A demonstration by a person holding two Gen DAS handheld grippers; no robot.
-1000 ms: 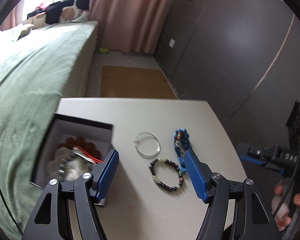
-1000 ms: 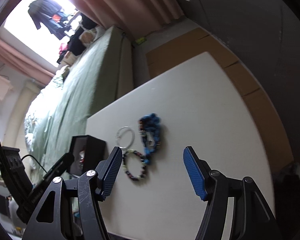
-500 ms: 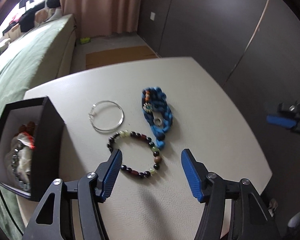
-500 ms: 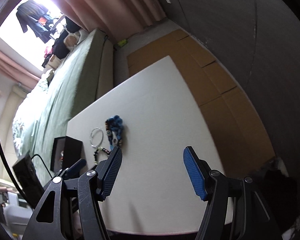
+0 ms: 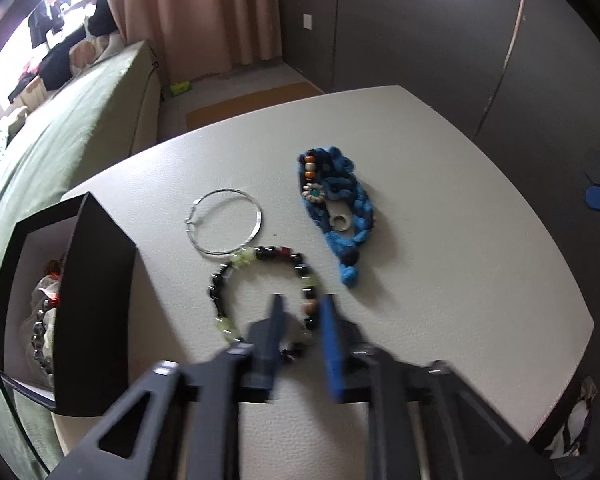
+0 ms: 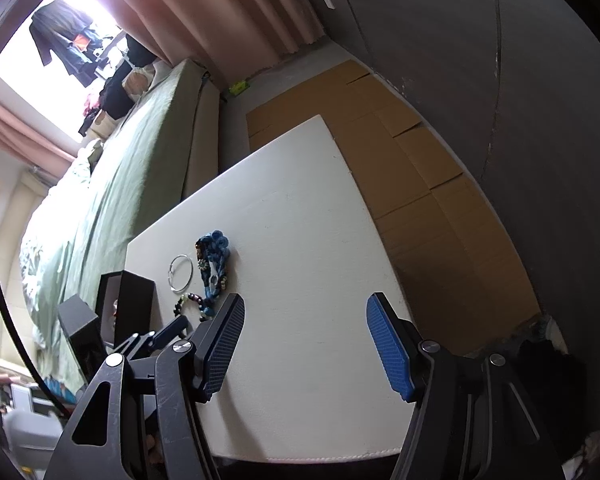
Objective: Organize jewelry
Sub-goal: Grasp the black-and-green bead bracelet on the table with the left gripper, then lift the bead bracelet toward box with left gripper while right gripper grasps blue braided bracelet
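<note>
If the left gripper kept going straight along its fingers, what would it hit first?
Probably the beaded bracelet: the left gripper has its narrowed fingers straddling the bracelet's near-right strand, just above the white table. Depth is uncertain.

I'm working in a home bedroom. A bed with a green cover (image 6: 112, 200) runs along one side, pink curtains (image 5: 204, 12) hang by a bright window, and clothes (image 6: 66, 46) hang at that window. Dark wardrobe-like panels (image 5: 440, 32) line the other side, with flattened cardboard (image 6: 412, 168) on the floor. A small white table (image 6: 300, 248) stands beside the bed. A wall outlet (image 5: 308, 21) sits near the curtains.
</note>
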